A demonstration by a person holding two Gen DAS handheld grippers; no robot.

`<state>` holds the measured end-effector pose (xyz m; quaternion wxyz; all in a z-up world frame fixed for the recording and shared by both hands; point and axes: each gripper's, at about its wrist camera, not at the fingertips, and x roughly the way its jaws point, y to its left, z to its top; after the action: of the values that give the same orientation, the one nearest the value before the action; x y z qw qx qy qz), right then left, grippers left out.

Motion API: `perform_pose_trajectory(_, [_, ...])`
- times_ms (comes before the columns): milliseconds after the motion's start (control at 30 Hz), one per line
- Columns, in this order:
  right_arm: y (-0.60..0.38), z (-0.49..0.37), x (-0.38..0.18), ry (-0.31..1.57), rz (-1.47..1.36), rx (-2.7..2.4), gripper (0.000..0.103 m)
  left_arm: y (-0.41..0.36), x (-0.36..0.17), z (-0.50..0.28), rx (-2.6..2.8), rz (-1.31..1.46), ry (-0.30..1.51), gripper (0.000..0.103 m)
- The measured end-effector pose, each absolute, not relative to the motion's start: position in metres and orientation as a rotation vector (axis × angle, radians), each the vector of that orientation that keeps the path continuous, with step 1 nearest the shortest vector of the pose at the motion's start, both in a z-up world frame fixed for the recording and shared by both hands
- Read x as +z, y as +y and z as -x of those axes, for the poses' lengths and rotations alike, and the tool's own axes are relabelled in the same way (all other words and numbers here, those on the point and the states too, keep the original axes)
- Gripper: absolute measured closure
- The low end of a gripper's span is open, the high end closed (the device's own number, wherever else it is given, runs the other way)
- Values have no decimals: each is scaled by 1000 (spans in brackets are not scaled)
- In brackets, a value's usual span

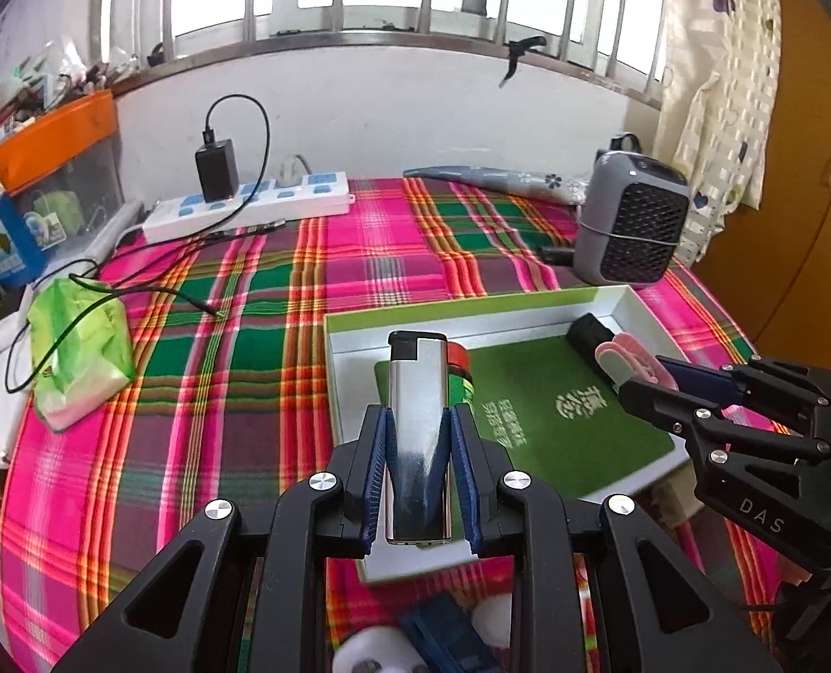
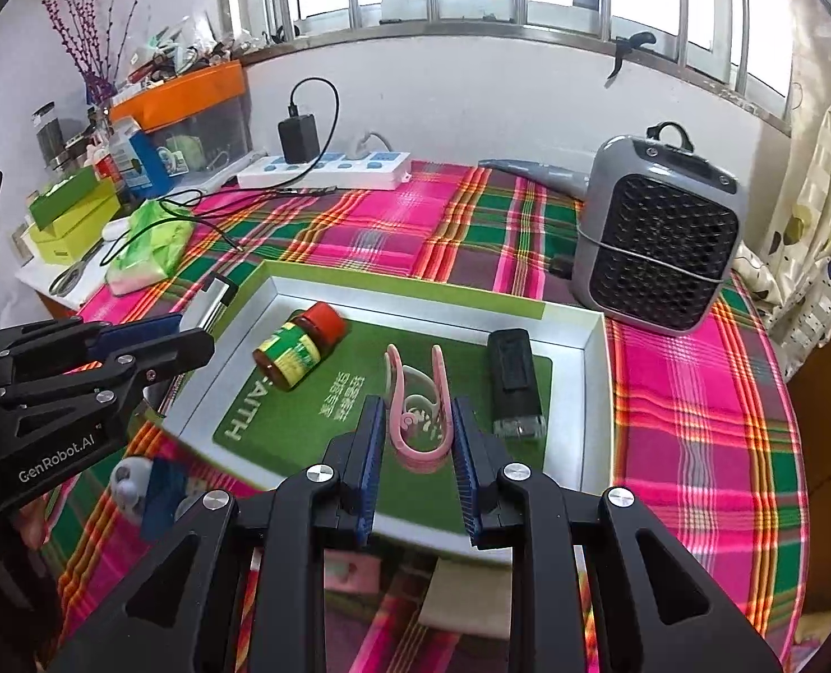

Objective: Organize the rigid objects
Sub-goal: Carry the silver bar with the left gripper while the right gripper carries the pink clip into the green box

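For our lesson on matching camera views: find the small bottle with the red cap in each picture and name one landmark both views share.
Left wrist view: the bottle is near the centre, mostly hidden behind the silver lighter that the left claw holds.
Right wrist view: the bottle lies on its side, left of centre, inside the white tray.
Shared landmark: the grey heater behind the tray.

Silver lighter (image 1: 418, 437) between left tongs (image 1: 418, 468)
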<state>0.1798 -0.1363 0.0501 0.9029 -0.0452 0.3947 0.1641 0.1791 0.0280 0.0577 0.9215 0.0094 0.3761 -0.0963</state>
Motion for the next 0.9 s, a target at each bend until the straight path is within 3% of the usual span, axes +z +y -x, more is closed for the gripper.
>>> perform_pose_trajectory(900, [-124,-225,23,881,130,342,78,23,26,-227,-182,-37,871,81])
